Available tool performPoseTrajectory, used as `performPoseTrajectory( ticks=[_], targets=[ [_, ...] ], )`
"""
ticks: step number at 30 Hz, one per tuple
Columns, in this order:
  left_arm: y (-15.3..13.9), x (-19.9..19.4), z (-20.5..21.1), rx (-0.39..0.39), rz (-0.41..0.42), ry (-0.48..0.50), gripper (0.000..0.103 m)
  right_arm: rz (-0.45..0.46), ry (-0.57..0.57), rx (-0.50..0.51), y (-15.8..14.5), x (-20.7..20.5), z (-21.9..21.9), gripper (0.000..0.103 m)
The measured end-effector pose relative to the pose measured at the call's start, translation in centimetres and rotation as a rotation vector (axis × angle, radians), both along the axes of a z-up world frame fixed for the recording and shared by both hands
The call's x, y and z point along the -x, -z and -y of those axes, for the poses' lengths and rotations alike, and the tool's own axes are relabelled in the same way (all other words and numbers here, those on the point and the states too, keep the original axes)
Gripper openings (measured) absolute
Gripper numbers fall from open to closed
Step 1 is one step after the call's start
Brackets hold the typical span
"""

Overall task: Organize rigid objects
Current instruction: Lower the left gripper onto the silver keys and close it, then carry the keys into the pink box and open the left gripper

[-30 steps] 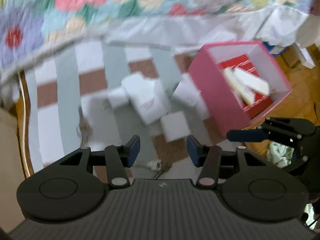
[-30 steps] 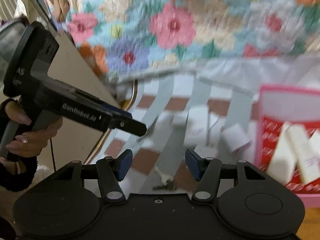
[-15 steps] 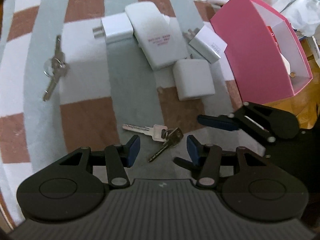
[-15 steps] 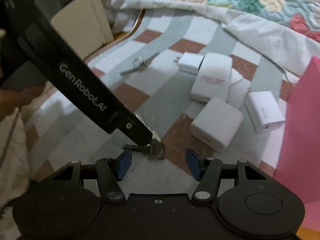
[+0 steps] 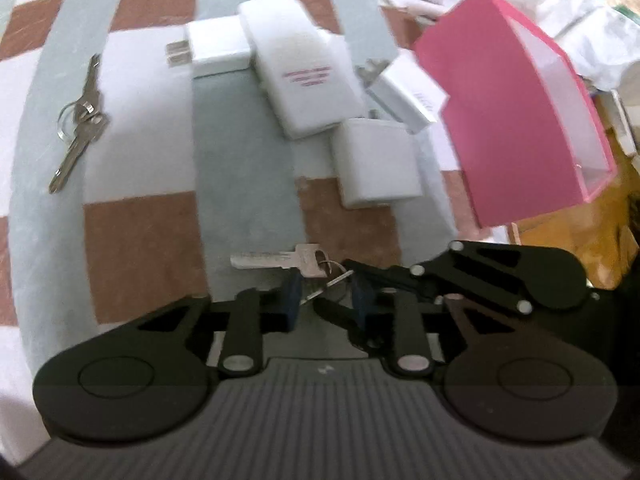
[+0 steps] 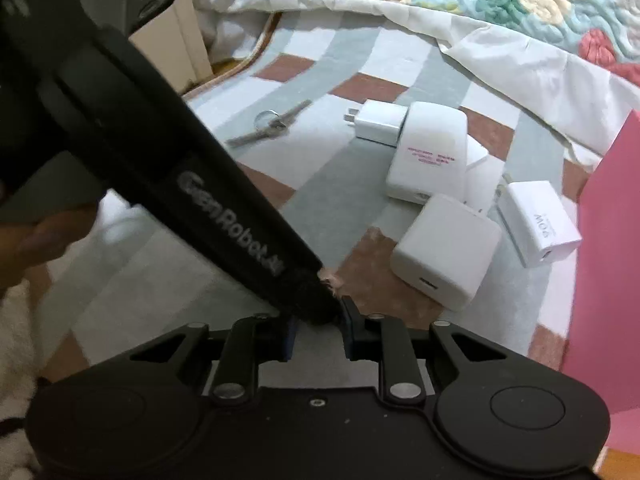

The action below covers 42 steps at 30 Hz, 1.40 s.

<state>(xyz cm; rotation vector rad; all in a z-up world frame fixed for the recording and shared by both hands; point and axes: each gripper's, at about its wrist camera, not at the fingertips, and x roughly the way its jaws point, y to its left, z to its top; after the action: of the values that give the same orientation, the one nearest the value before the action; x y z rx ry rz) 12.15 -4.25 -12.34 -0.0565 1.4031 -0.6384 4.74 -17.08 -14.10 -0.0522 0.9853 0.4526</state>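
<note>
Pick-up step: both jaws closing on key bunch (image 5: 308, 268) lying on rug (image 5: 140, 240); next, firm pinch, lift toward pink box (image 5: 508, 128).

Left gripper (image 5: 325, 300): matte black two-finger unit, dark blue pads (image 5: 291, 296) on the fingertips, black linkage bars with silver round rivets (image 5: 236, 362), two big round black housings with an embossed circle each, grey ribbed body panel behind with a small light logo mark. In the right wrist view its long black handle (image 6: 168, 168) carried grey "GenRobot.AI" lettering and pale characters near the top, too blurred to read.

Right gripper (image 6: 318, 332): same black build, blue pads (image 6: 289, 340), silver rivets (image 6: 404, 390), smooth black body with one small central screw. A person's hand (image 6: 36, 240) showed at the left edge, blurred; white fuzzy fabric below it was possibly a sleeve cuff.
</note>
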Motion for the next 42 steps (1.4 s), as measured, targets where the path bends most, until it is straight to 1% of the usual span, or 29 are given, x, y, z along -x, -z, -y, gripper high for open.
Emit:
performPoseTrajectory(
  ticks=[3,4,6,10,15,18,20,25,31,34,37,39,42],
  targets=[
    [-0.7,0.5,0.4,0.006,0.034,0.026,0.022,0.017,0.007,-0.007,-0.5,0.5,0.4,0.025],
    [-1.1,0.6,0.5,0.006,0.049,0.039,0.016,0.026,0.01,-0.011,-0.8,0.7,0.5,0.025],
    [-2.2,1.1,0.8,0.015,0.076,0.067,0.015,0.041,0.016,-0.023,-1.6,1.2,0.7,0.024],
    [-4.7,1.7,1.2,0.043,0.129,0.088,0.015,0.092,0.032,-0.028,-4.0,2.3,1.5,0.024],
    [-8.7,2.6,2.1,0.083,0.202,0.103,0.015,0.165,0.048,-0.009,-7.5,3.4,2.5,0.024],
    [-10.6,2.9,3.0,0.094,0.227,0.117,0.015,0.204,0.062,0.008,-9.2,4.2,3.1,0.024],
    [-12.0,3.0,3.9,0.098,0.241,0.137,0.015,0.228,0.081,0.022,-10.3,4.6,3.6,0.024],
    [-16.0,3.3,6.7,0.117,0.315,0.206,0.015,0.299,0.153,0.037,-13.3,5.1,5.4,0.024],
    [-19.7,3.0,10.9,0.168,0.37,0.274,0.016,0.369,0.267,0.065,-16.3,5.7,8.9,0.024],
    [-20.0,2.4,13.5,0.198,0.363,0.294,0.016,0.375,0.334,0.078,-16.9,5.7,11.1,0.024],
    [-19.4,1.6,16.1,0.225,0.335,0.307,0.016,0.368,0.396,0.094,-16.6,5.5,13.0,0.023],
    [-18.2,1.0,17.9,0.244,0.298,0.309,0.016,0.349,0.438,0.102,-16.0,5.3,14.5,0.022],
    [-15.6,0.1,20.2,0.256,0.216,0.292,0.015,0.293,0.496,0.085,-14.4,4.9,16.9,0.018]
  ],
)
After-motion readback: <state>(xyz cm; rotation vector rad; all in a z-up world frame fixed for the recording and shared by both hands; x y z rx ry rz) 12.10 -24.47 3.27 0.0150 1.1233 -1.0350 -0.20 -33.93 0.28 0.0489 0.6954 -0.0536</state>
